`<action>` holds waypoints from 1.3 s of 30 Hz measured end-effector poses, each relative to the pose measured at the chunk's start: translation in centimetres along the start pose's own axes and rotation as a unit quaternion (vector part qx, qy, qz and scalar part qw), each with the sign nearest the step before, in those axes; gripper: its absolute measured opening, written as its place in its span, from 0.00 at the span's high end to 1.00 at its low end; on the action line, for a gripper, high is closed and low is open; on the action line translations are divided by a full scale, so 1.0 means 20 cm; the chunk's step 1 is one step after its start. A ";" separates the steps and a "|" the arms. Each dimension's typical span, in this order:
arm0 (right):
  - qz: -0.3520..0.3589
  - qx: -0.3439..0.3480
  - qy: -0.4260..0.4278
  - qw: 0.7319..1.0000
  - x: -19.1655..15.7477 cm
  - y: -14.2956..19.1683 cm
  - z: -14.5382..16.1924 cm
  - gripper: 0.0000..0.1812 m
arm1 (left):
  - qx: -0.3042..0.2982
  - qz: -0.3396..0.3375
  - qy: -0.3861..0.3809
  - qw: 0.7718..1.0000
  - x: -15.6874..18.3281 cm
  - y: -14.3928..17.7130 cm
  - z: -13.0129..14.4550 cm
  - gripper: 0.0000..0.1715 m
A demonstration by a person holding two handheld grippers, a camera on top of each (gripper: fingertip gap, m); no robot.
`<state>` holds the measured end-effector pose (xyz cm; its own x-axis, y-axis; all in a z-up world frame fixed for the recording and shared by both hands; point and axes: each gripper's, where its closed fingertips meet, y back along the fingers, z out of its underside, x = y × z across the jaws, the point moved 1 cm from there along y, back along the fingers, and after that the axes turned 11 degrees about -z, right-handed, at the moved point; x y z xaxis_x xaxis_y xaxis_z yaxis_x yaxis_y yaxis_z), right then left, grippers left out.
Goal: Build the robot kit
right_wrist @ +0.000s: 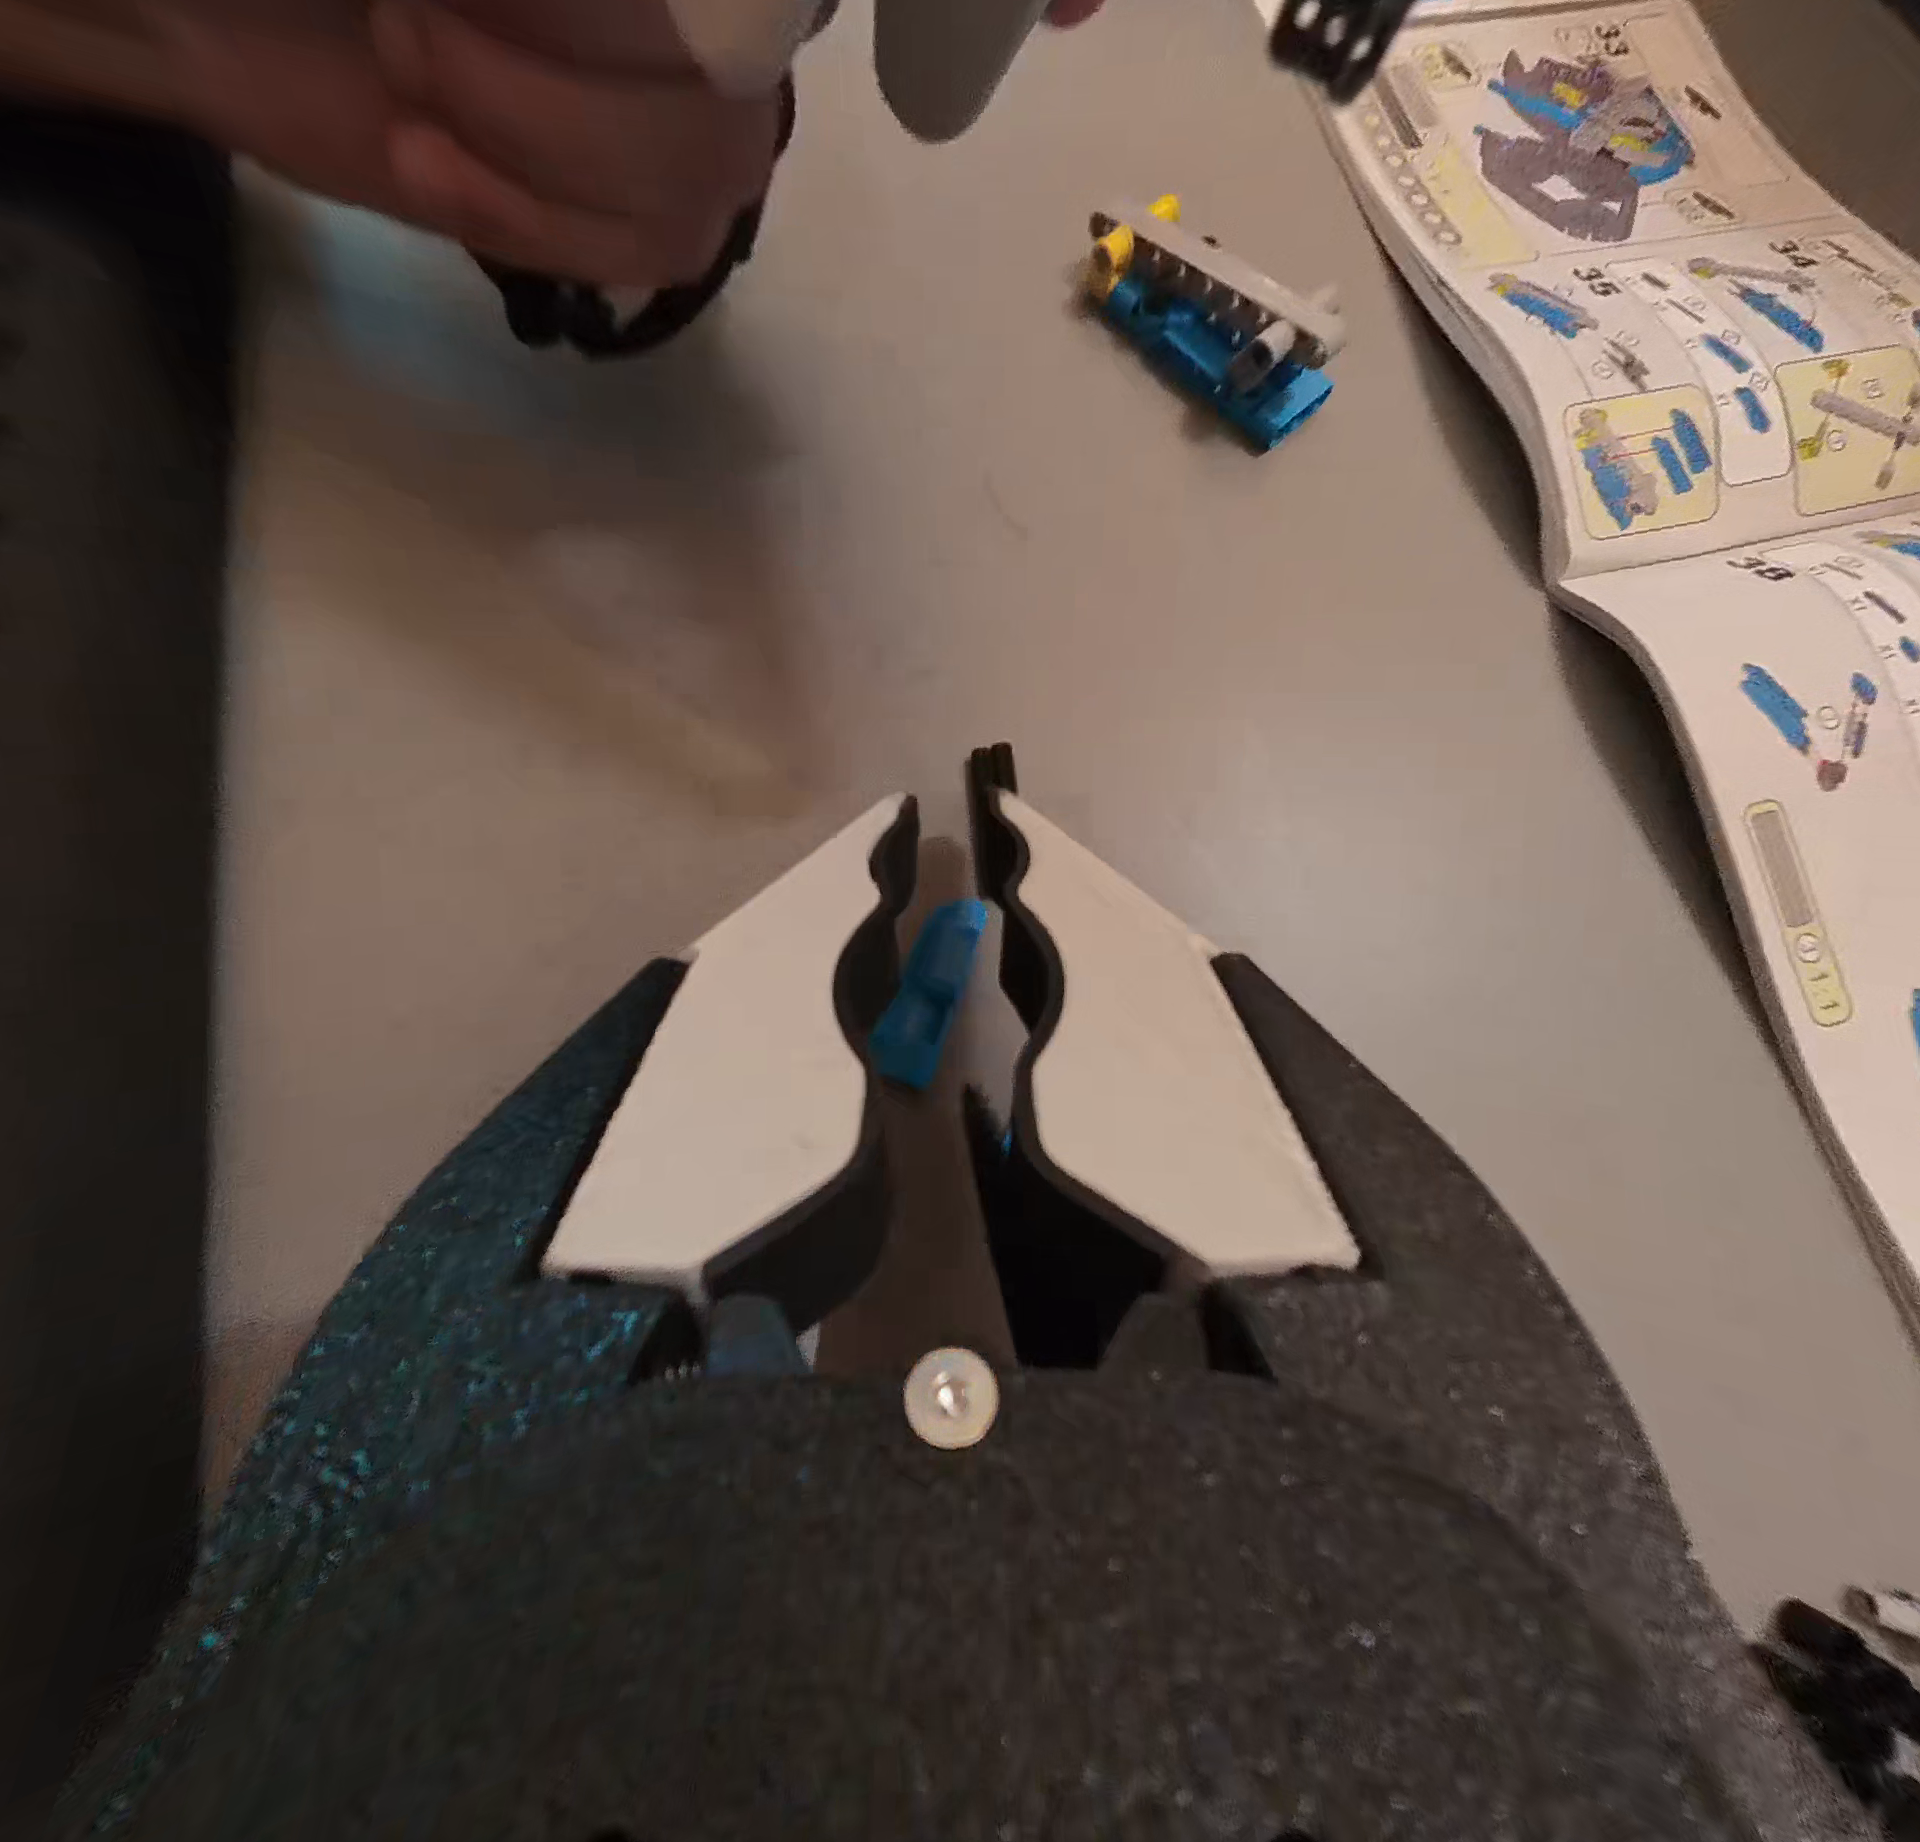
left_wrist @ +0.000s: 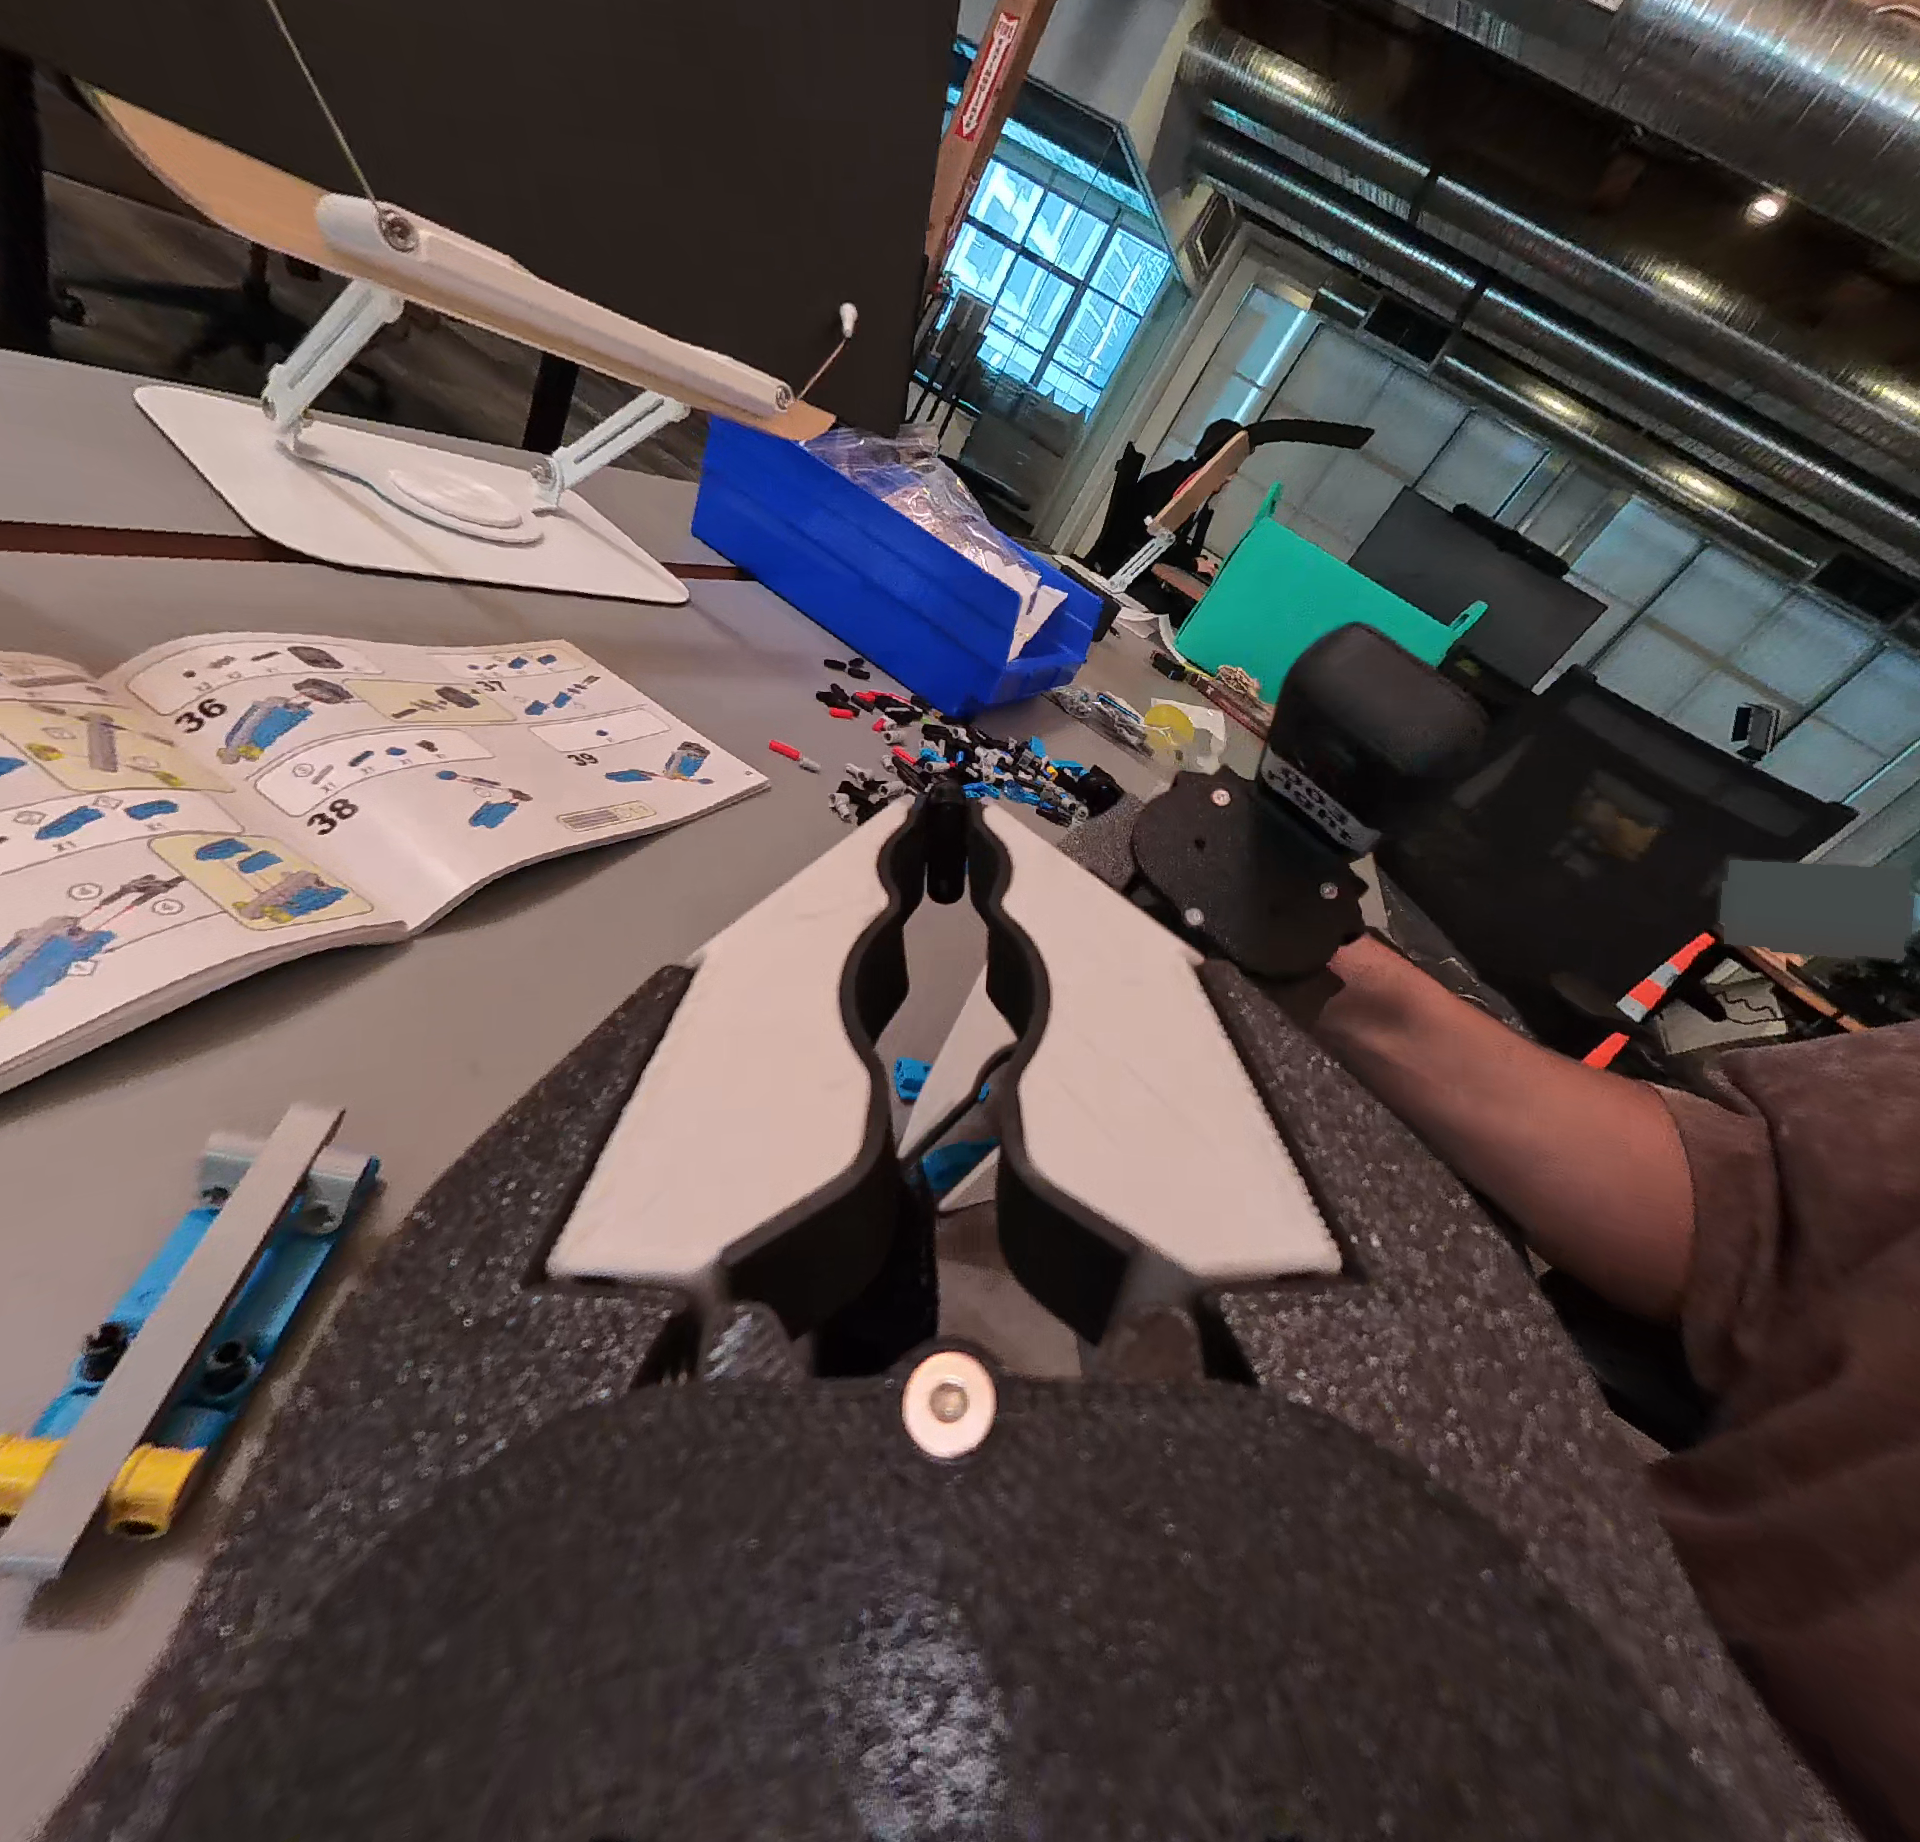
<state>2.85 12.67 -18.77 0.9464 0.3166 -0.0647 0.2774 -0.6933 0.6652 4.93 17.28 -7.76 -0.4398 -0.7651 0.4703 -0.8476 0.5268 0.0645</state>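
Note:
My left gripper (left_wrist: 943, 828) is shut on a small black pin (left_wrist: 943, 852) at its fingertips, held above the grey table (left_wrist: 582, 971) near a pile of small parts (left_wrist: 966, 753). My right gripper (right_wrist: 951, 813) is nearly closed around a small blue piece (right_wrist: 930, 992) that sits between its pads. A thin black part (right_wrist: 989, 779) sticks out by its right fingertip. The right gripper's body (left_wrist: 1247, 857), held in a hand, also shows in the left wrist view. A blue, grey and yellow assembly (right_wrist: 1210, 322) lies on the table; it also shows in the left wrist view (left_wrist: 177, 1356).
An open instruction booklet (left_wrist: 312, 805) lies on the left of the table and shows in the right wrist view (right_wrist: 1714, 390). A blue bin (left_wrist: 883, 566) with a plastic bag and a white stand (left_wrist: 416, 483) sit at the back. A blurred hand (right_wrist: 468, 99) and a black beam (right_wrist: 1340, 5) are at the top. The tips of one gripper are about 12 cm away from the tips of the other.

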 end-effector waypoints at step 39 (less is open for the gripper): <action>-0.043 -0.113 -0.066 0.990 -0.03 -0.05 0.05 0.94 | -0.064 -0.058 -0.121 0.989 -0.03 -0.06 0.15 0.96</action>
<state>2.12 12.47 -20.04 0.9386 0.2696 -0.2154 0.3277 -0.5009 0.8011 5.32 15.97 -10.65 -0.4126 -0.8814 0.2298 -0.8589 0.4605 0.2241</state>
